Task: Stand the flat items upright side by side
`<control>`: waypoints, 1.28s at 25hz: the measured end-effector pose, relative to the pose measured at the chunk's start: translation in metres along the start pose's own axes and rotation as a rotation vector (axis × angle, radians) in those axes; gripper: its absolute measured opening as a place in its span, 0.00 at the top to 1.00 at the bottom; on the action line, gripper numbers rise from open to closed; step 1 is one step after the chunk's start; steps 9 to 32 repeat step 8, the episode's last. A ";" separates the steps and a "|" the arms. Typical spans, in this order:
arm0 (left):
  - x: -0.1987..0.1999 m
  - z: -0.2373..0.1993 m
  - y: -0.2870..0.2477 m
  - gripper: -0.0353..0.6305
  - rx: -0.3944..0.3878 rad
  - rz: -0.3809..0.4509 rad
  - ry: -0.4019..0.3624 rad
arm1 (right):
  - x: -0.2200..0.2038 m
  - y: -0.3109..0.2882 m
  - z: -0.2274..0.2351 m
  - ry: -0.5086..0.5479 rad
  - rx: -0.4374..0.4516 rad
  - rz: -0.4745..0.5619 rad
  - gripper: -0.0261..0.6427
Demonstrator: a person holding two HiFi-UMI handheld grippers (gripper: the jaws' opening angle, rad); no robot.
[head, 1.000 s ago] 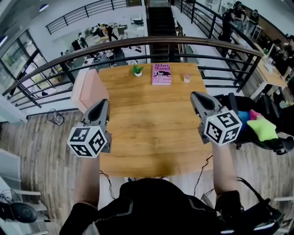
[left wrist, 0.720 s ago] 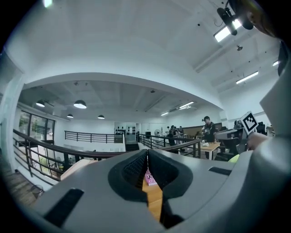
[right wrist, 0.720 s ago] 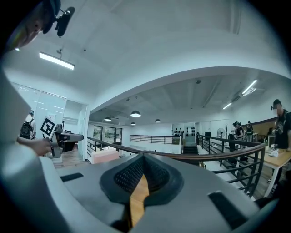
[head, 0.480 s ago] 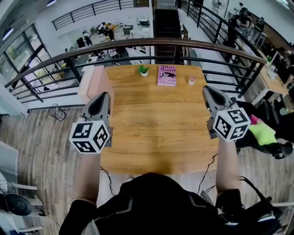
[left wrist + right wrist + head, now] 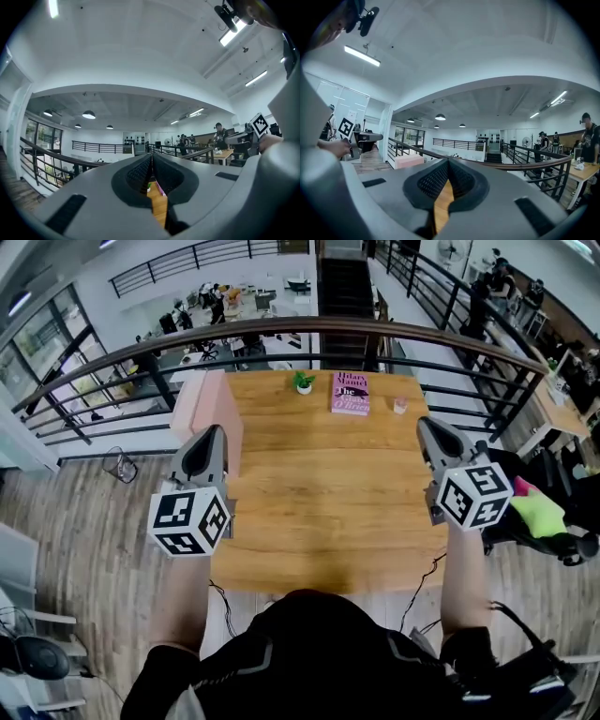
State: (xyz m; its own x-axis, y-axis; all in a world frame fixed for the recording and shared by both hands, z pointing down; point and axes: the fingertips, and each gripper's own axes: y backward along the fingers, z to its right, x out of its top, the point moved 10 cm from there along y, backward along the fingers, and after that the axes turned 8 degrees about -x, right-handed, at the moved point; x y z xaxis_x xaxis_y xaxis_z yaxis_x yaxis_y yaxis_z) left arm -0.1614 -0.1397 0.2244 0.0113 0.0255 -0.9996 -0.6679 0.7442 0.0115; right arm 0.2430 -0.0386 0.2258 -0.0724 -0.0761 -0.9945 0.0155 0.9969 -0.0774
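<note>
- Wooden table (image 5: 319, 493) by a railing (image 5: 281, 329) — book (image 5: 351, 392) flat at the table's far edge
- Left gripper (image 5: 213, 432), right gripper (image 5: 427, 425) at the table's sides — jaws together, empty

We've raised L gripper (image 5: 213, 432) and eased it fwd, so it now overlaps the pink box (image 5: 212, 397) at table (image 5: 319, 484) left edge; R gripper (image 5: 428, 425) came up slightly.

A rectangular light-wood table (image 5: 319, 512) bears three things along its far edge. A pink paperback book (image 5: 351, 392) lies flat at 12 o'clock. A small green plant in a white pot (image 5: 303, 383) stands just beside it at 11 o'clock. A small pale pink object (image 5: 400, 406), too small to identify, stands at 1 o'clock.
</note>
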 end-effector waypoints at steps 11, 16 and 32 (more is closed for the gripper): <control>-0.008 -0.011 0.000 0.90 -0.011 0.007 0.052 | 0.002 -0.008 -0.005 0.015 -0.016 0.004 0.95; -0.008 -0.011 0.000 0.90 -0.011 0.007 0.052 | 0.002 -0.008 -0.005 0.015 -0.016 0.004 0.95; -0.008 -0.011 0.000 0.90 -0.011 0.007 0.052 | 0.002 -0.008 -0.005 0.015 -0.016 0.004 0.95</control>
